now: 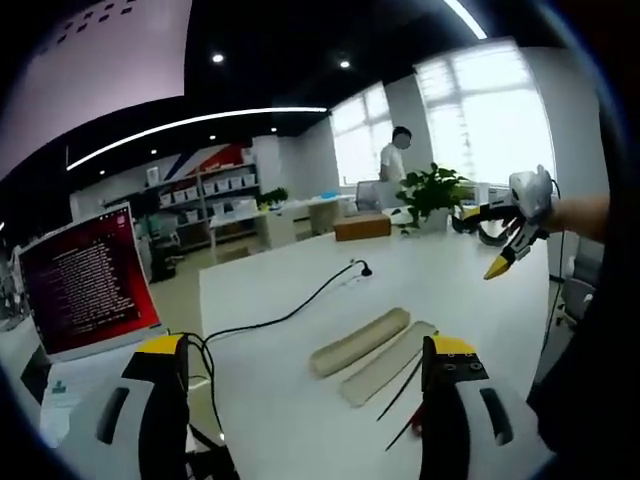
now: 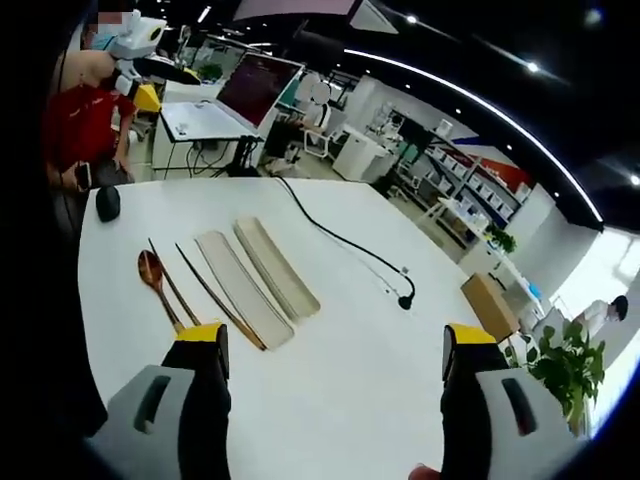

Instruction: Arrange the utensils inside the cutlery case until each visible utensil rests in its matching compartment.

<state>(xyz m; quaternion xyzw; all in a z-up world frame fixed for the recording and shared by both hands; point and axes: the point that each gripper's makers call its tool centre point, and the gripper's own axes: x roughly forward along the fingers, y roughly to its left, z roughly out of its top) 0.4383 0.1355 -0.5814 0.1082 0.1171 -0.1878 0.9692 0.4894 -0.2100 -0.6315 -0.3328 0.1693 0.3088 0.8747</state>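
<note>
On the white table (image 2: 350,330) lie two long beige halves of the cutlery case, side by side: a flat tray (image 2: 245,290) and a rounded half (image 2: 277,268). Left of them rest two dark chopsticks (image 2: 215,295) and a wooden spoon (image 2: 152,270), all outside the case. My right gripper (image 2: 335,385) hangs open above the table's near side, holding nothing. In the left gripper view the case halves (image 1: 362,340) lie ahead, with the chopsticks (image 1: 400,393) near the right jaw. My left gripper (image 1: 305,405) is open and holds nothing. The right gripper (image 1: 505,250) hovers at the far right.
A laptop with a red screen (image 1: 90,280) stands at the table's left end, and a black cable (image 1: 290,312) runs across the top. A black mouse (image 2: 107,203) sits near the edge. A cardboard box (image 1: 362,227) and a potted plant (image 1: 432,190) stand at the far end.
</note>
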